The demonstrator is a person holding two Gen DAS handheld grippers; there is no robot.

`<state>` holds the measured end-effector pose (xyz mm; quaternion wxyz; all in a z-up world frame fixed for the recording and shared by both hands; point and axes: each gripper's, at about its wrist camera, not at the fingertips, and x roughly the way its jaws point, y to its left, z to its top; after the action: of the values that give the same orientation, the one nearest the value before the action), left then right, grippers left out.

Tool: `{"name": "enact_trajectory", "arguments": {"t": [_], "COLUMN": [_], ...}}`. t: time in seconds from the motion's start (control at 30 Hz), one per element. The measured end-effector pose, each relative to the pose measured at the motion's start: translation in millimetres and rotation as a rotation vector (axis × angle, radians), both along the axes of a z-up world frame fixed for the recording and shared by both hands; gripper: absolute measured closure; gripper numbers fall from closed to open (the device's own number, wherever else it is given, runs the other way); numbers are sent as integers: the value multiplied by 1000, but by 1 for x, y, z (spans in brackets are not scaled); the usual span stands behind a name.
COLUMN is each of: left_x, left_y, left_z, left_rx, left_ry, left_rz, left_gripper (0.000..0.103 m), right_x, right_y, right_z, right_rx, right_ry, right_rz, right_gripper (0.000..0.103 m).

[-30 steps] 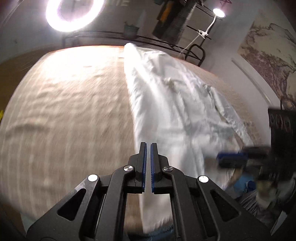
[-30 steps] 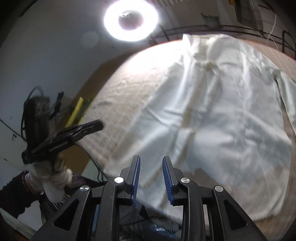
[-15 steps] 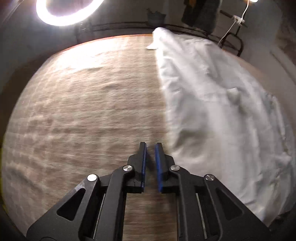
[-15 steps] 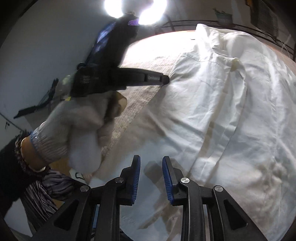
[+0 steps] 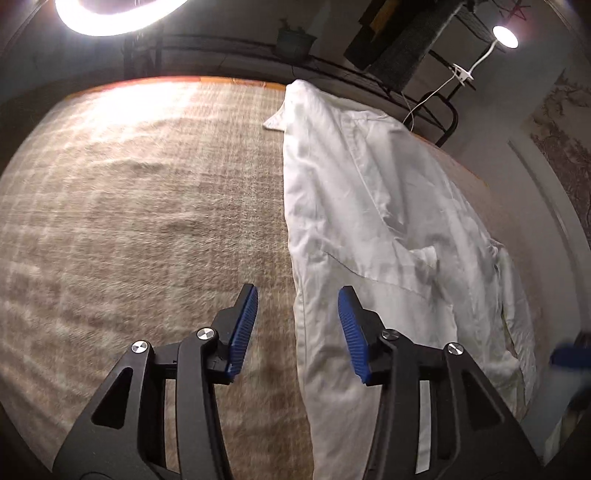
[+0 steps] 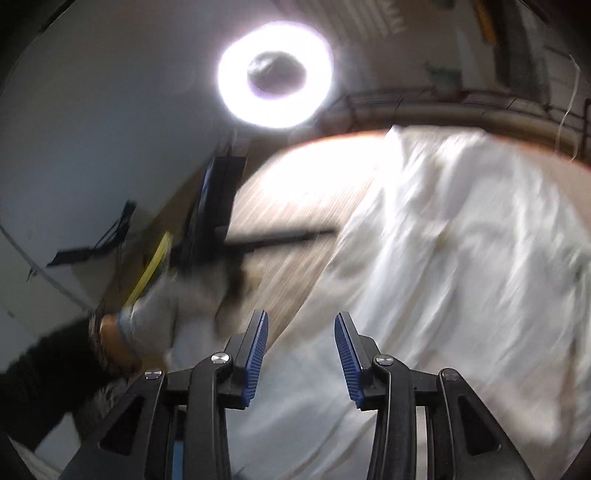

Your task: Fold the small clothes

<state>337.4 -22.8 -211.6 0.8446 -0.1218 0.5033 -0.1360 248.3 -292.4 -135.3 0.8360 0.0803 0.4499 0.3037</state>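
Note:
A white shirt (image 5: 369,221) lies lengthwise on the beige woven table cover (image 5: 147,221), collar at the far end. My left gripper (image 5: 298,295) hovers low over the shirt's left long edge. Its jaws are opening and the edge runs between the blue pads (image 5: 243,325) without touching them. In the blurred right wrist view, my right gripper (image 6: 301,319) is above the shirt (image 6: 461,258) near its front edge, jaws opening with nothing gripped. A gloved hand (image 6: 159,317) holds the left gripper (image 6: 325,233) at the left of that view.
A ring light (image 5: 107,14) glares beyond the table's far edge. A dark metal rack (image 5: 369,70) and a clip lamp (image 5: 504,37) stand behind. A yellow object (image 6: 151,273) sits off the table's left side. The table cover left of the shirt is bare.
My left gripper went from shut to open and now straddles the shirt's left edge. My right gripper widened and lifted, and the gloved hand swept down and left in its view.

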Motion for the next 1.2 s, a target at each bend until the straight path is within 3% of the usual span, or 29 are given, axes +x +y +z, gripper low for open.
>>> {"name": "enact_trajectory", "arguments": {"t": [0.1,0.17,0.37,0.43,0.47,0.5,0.53,0.6,0.67,0.77,0.9,0.93,0.97,1.0,1.03,1.1,1.17,1.2], "left_x": [26,39,66,69,71,74,74,71,62,64,65,67,71,75,81,89,92,93], "left_y": [5,8,2,-3,-6,-9,-8,-2,14,22,36,38,40,39,36,26,12,5], "left_z": [-17,-19,-19,-19,-19,-22,-22,-17,-10,-20,-19,-16,-14,-13,-14,-17,-19,-18], "left_rx": [-56,-86,-140,-122,-95,-86,-89,-96,-136,-103,-161,-191,-229,-246,-254,-249,-170,-103], "left_ry": [50,37,44,34,22,27,18,-16,-70,-43,-46,-47,-39,-22,-4,15,-2,-26], "left_rz": [31,41,-17,-41,-57,-73,-75,-39,27,48,120,124,118,108,107,98,76,63], "left_gripper": [57,57,57,68,93,101,101,103,103,103,103,99,78,49,40,40,42,56], "right_x": [53,96,206,230,239,247,251,257,261,260,278,277,274,272,270,268,265,265], "right_y": [-17,-25,-24,-24,-25,-23,-22,-15,-7,-4,0,-6,-11,-14,-16,-20,-22,-21], "right_z": [3,-5,-52,-70,-79,-88,-94,-103,-105,-94,-115,-116,-115,-113,-113,-111,-110,-109], "right_rx": [14,39,10,29,49,64,72,78,74,142,76,108,125,131,132,131,140,142], "right_ry": [4,38,100,134,150,164,170,176,165,93,143,147,139,127,120,106,90,87], "right_rz": [-33,-62,-123,-148,-148,-142,-132,-93,-77,-52,-101,-117,-128,-136,-143,-167,-183,-184], "right_gripper": [62,62,57,57,57,58,59,90,102,103,103,103,103,103,103,103,103,103]}}
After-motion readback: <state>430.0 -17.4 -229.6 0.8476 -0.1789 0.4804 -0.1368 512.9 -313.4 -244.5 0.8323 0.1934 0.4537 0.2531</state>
